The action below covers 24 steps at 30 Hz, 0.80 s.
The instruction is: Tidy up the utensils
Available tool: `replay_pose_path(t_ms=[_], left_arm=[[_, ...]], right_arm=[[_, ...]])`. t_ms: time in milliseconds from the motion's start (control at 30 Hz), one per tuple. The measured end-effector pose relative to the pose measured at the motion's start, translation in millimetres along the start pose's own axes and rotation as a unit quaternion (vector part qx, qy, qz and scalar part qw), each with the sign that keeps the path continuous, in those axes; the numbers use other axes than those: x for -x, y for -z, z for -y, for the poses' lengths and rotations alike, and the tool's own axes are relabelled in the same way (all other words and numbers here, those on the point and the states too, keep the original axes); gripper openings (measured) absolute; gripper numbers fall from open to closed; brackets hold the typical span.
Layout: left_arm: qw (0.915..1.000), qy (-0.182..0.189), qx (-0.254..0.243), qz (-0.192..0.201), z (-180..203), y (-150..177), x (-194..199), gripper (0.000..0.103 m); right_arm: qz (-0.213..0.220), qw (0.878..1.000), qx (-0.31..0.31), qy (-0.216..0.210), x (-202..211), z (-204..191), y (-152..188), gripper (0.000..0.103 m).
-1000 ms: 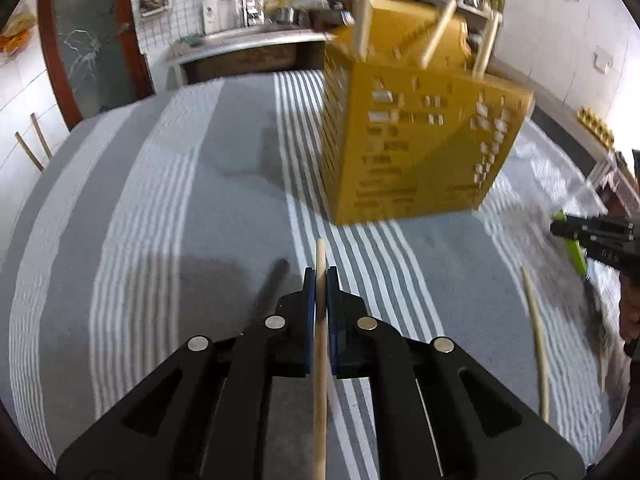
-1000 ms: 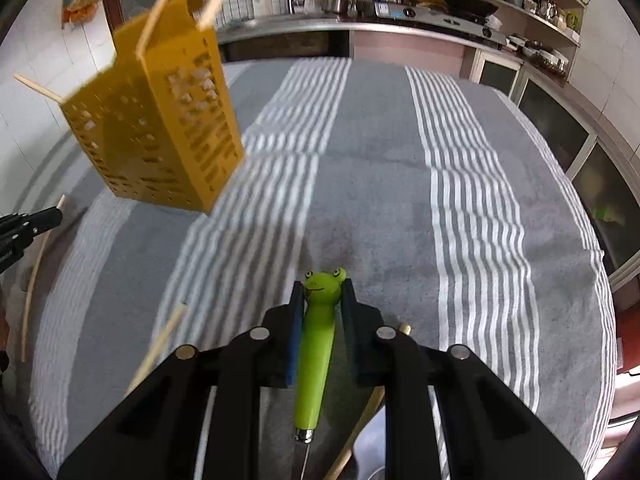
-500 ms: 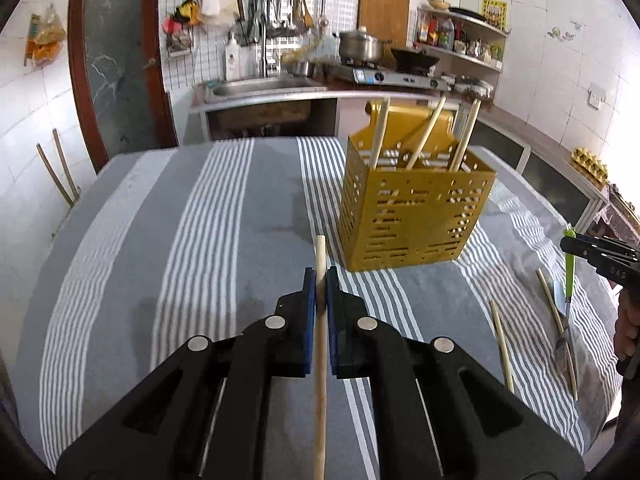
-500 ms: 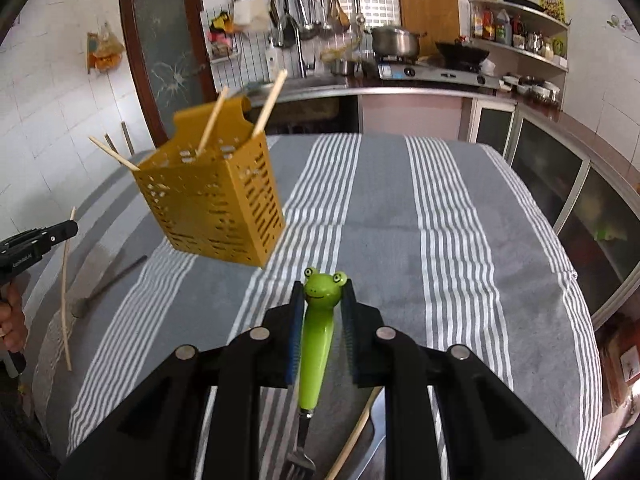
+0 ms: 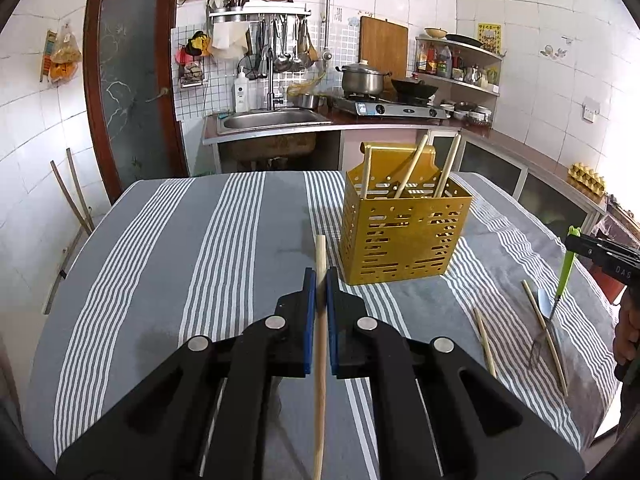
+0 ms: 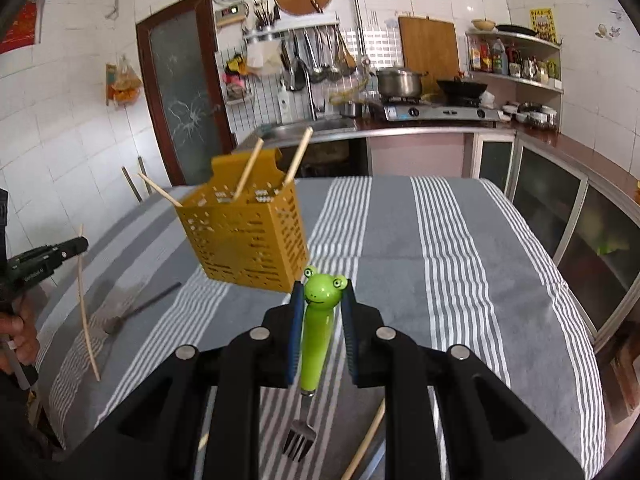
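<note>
both hand-held grippers are loaded: left gripper [image 5: 320, 280] is clamped on a wooden chopstick [image 5: 319, 360], right gripper [image 6: 322, 292] grips a green frog-handled fork [image 6: 316, 336], tines hanging down. the yellow utensil holder [image 5: 404, 236] stands toward the far edge of the striped tabletop [image 5: 180, 248], three chopsticks already inside. either long utensil could catch the holder's rim and tip it. only the left view shows loose chopsticks [image 5: 485, 342] and a spoon near the right edge.
</note>
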<state>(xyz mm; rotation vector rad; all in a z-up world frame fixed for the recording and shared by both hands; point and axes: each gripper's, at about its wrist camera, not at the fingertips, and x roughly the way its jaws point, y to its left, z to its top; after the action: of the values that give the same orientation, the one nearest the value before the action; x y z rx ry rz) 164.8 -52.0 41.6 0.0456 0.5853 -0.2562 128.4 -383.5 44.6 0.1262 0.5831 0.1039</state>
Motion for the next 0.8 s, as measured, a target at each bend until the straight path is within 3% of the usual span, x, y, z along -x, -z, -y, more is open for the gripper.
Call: replay_pose_path(t_ms=[433,800], left_arm=[[0.9993,-0.003,-0.002,0.036,2.4,-15.1,24.9,0.004],[0.9983,0.006,-0.013,0.057,10.8,-35.6,30.7,0.004]], right_arm=[[0.064,0.997,0.026,0.013,31.5,-14.7,-29.2,0.019],[0.083,0.996,0.040,0.014,38.9,-23.6,-46.5,0.019]])
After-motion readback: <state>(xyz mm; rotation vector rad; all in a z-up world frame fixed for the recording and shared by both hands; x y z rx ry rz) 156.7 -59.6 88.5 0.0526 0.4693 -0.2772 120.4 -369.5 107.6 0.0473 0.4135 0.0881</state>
